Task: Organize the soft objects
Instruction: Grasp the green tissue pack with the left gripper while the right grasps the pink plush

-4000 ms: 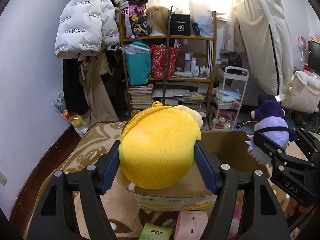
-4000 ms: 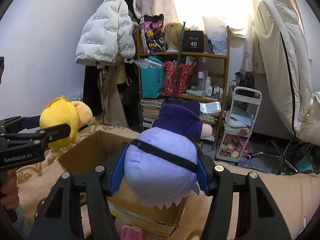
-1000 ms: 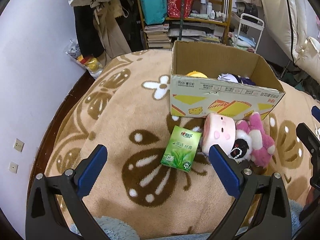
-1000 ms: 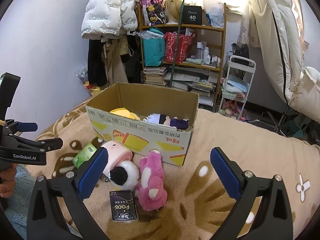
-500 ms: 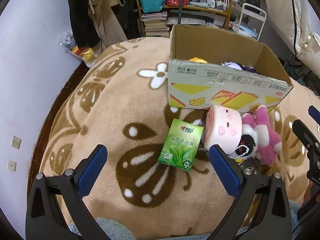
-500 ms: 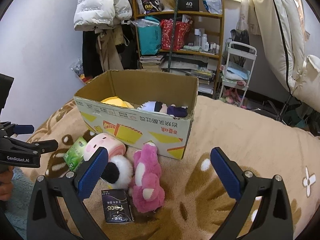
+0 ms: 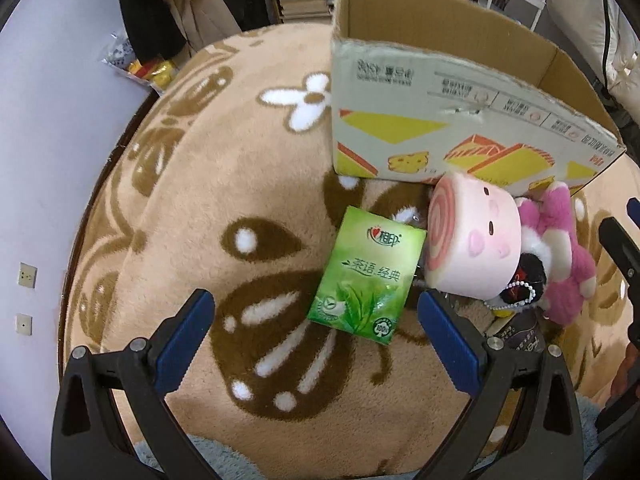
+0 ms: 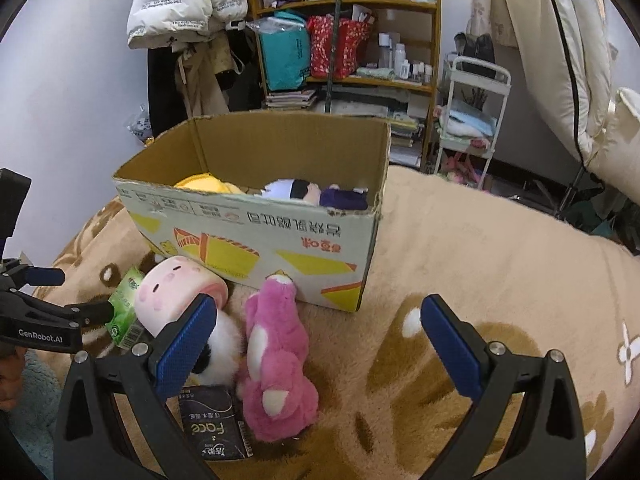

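A cardboard box (image 8: 256,236) (image 7: 440,120) stands on a tan flowered blanket (image 7: 200,200) and holds a yellow plush (image 8: 204,184) and a purple plush (image 8: 316,194). In front of the box lie a pink roll-shaped pig plush (image 7: 474,240) (image 8: 172,296), a pink bear plush (image 8: 276,356) (image 7: 560,256), a black-and-white plush (image 8: 222,344) and a green tissue pack (image 7: 368,276) (image 8: 126,308). My left gripper (image 7: 316,340) is open just above the green pack. My right gripper (image 8: 318,344) is open, with the pink bear low between its fingers.
A black tissue pack (image 8: 214,426) lies by the bear's feet. Behind the box are a cluttered wooden shelf (image 8: 348,40), hanging coats (image 8: 188,4), a white trolley (image 8: 472,120) and an upright mattress (image 8: 560,40). Open blanket stretches to the right of the box (image 8: 500,260).
Both plush toys held four seconds ago now lie in the box and both grippers are open. Over the last second both grippers moved closer to the toys in front of the box.
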`<state>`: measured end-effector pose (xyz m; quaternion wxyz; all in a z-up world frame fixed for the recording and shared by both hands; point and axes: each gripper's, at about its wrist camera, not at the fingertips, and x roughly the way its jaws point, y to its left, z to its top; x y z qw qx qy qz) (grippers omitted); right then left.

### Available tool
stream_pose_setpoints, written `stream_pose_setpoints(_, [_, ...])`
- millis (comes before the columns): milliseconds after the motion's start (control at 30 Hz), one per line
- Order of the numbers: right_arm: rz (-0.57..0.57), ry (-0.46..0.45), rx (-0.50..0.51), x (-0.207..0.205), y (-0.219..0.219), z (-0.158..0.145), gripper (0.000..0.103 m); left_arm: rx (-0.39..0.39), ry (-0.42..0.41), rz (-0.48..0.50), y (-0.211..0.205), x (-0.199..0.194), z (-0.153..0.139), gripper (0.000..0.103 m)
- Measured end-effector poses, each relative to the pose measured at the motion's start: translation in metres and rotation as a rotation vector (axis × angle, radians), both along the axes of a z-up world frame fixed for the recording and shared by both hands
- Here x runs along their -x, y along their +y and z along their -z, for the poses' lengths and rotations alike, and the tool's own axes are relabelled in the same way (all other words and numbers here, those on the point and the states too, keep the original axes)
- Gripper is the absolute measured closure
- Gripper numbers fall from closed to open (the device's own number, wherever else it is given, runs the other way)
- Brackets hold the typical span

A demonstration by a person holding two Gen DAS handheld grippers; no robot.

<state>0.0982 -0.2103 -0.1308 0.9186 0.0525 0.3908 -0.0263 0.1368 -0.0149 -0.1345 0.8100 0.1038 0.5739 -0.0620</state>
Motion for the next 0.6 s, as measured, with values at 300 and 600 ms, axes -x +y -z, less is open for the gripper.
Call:
stream_pose_setpoints(300, [-0.018, 0.076, -0.030, -0.015, -0.001, 0.020, 0.000, -0.008, 0.060, 0.015, -0.006, -0.006, 0.019, 0.003])
stream_pose_setpoints(600, [-0.027, 0.150, -0.014, -0.026, 0.001, 0.036, 0.000, -0.046, 0.044, 0.003, -0.007, -0.010, 0.031, 0.003])
